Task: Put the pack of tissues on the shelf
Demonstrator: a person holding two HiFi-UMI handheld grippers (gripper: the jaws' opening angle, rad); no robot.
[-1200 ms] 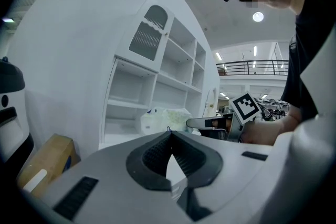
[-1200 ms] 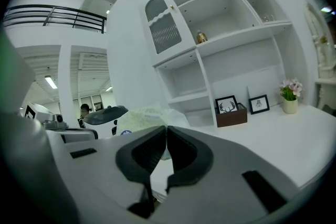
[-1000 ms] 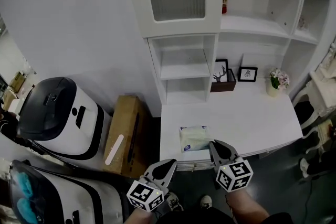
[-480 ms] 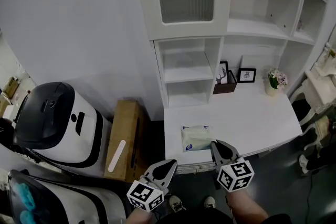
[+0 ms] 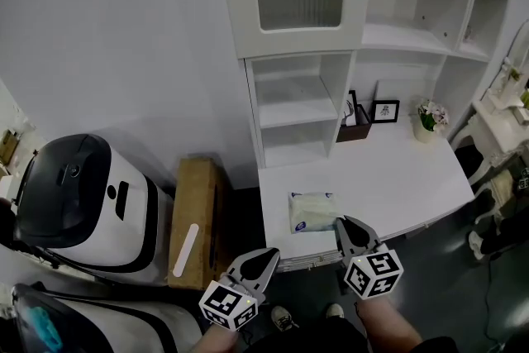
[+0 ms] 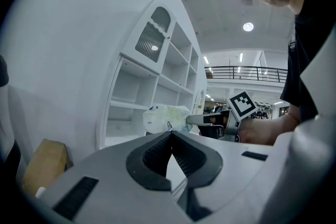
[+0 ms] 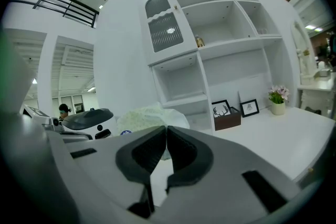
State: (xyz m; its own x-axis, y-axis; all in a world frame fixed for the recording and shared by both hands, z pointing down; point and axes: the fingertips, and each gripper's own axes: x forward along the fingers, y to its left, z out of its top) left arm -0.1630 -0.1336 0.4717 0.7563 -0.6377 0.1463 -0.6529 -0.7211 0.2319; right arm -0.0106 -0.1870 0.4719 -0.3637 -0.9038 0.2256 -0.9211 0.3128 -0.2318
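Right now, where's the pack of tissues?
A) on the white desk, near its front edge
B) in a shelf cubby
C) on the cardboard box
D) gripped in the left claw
A: the pack of tissues lies flat on the white desk near its front edge, just ahead of the right claw, whose jaws are together on nothing.

Home-style corner staged inside a big hall. White shelf unit (image 5: 302,103), framed pictures (image 5: 384,111) and flower pot (image 5: 427,118) on a white surface (image 5: 397,178) look domestic. White machine (image 5: 83,194), cardboard box (image 5: 194,219), mezzanine railing (image 6: 247,72) and ceiling light (image 6: 248,26) suggest a lab.
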